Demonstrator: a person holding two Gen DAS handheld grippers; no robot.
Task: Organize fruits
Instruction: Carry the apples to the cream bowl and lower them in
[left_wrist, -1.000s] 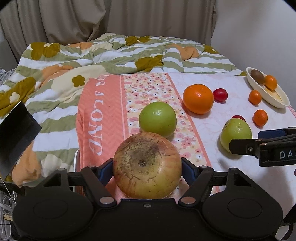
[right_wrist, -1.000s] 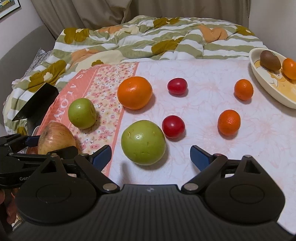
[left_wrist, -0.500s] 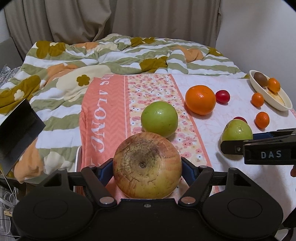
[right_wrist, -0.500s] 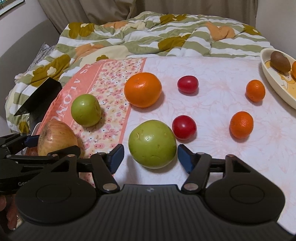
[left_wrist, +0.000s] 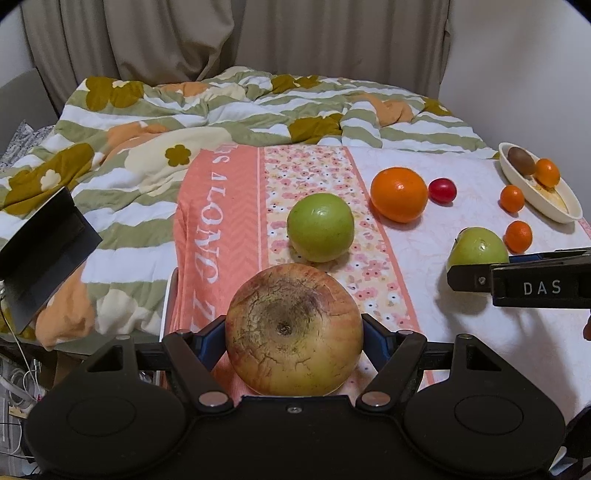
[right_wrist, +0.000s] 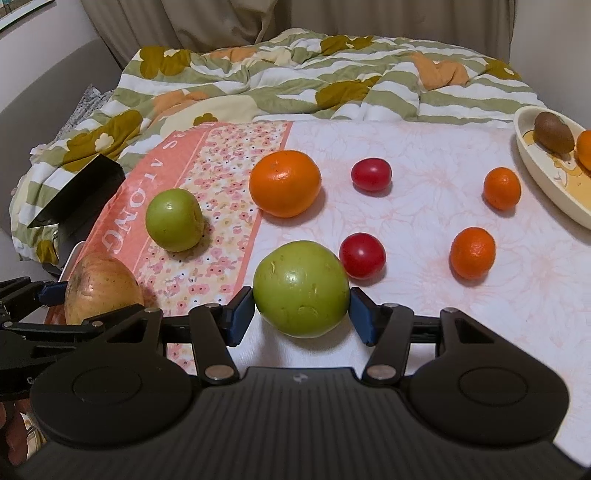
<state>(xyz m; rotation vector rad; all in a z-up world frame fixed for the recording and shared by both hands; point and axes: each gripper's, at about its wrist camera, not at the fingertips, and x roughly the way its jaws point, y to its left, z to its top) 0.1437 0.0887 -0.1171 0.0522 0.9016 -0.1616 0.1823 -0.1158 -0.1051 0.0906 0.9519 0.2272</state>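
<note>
right tongs (right_wrist: 301, 318) closing from wide open, blue pads now flanking green apple (right_wrist: 301, 288)

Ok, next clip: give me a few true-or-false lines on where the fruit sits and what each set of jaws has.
1. The left gripper holds a russet apple. True.
2. The right gripper is closing around the big orange. False: its jaws are closing with a green apple between them; the big orange lies free further back.
3. The dish holds a kiwi. True.
4. Both red tomatoes are in the dish. False: the tomatoes lie on the white cloth.
5. A second green apple rests on the floral towel. True.
</note>
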